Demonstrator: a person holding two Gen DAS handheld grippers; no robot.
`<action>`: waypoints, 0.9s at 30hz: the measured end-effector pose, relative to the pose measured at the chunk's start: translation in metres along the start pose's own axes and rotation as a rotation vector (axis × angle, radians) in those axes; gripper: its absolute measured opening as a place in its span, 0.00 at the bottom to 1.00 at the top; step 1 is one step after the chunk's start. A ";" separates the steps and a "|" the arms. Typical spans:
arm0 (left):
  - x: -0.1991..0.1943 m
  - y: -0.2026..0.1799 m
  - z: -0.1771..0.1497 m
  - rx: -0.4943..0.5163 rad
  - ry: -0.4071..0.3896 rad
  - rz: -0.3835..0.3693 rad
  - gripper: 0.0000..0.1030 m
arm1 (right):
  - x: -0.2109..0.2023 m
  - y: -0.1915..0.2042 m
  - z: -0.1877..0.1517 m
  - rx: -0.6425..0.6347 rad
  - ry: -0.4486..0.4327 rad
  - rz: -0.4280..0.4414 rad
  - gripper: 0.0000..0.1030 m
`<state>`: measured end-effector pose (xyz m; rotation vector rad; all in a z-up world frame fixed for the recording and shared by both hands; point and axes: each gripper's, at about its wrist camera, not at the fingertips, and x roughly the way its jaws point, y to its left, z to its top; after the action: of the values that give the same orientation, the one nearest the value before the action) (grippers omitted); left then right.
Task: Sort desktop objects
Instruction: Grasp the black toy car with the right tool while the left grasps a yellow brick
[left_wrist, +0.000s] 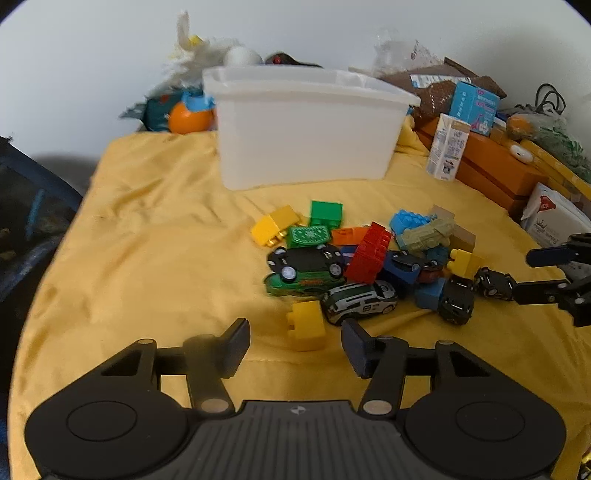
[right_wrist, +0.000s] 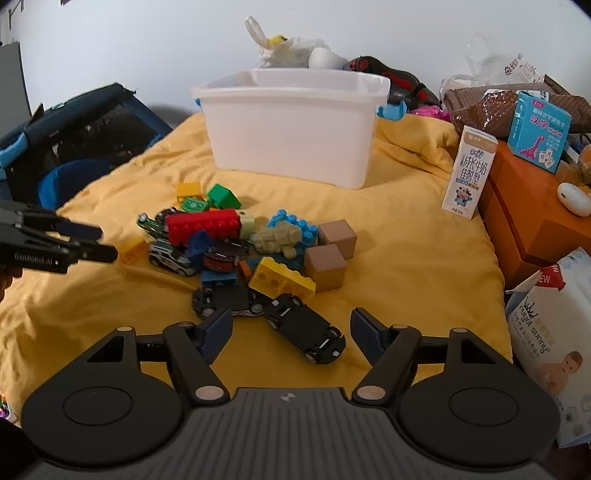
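Toy pile (right_wrist: 236, 243) of bricks and cars lies on the yellow cloth (right_wrist: 406, 266), in front of the white bin (right_wrist: 291, 125). Left tool (left_wrist: 295, 343): fingers apart, holding nothing, a yellow brick (left_wrist: 306, 325) between them. Right tool (right_wrist: 291, 334): fingers apart, holding nothing, a black car (right_wrist: 306, 330) between them; milk carton (right_wrist: 468, 173) stands right of the bin.

Each black tool (left_wrist: 295, 350) has dark-blue pads (right_wrist: 218, 332) and silver screws.

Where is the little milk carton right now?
The milk carton stands upright on the yellow cloth, right of the white bin in both views, against the orange box.
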<state>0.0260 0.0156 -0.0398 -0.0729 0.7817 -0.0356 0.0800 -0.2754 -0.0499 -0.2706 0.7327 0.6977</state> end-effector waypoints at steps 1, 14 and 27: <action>0.004 0.000 0.001 0.001 0.004 -0.004 0.57 | 0.003 -0.001 -0.001 -0.005 0.005 0.006 0.71; 0.029 -0.004 0.004 0.031 0.064 -0.028 0.43 | 0.044 -0.011 -0.001 -0.077 0.093 0.040 0.50; 0.003 0.000 -0.001 0.056 0.013 -0.073 0.25 | 0.017 -0.005 -0.003 0.014 0.081 0.086 0.33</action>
<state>0.0277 0.0150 -0.0423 -0.0477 0.7906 -0.1275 0.0911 -0.2723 -0.0644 -0.2569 0.8302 0.7660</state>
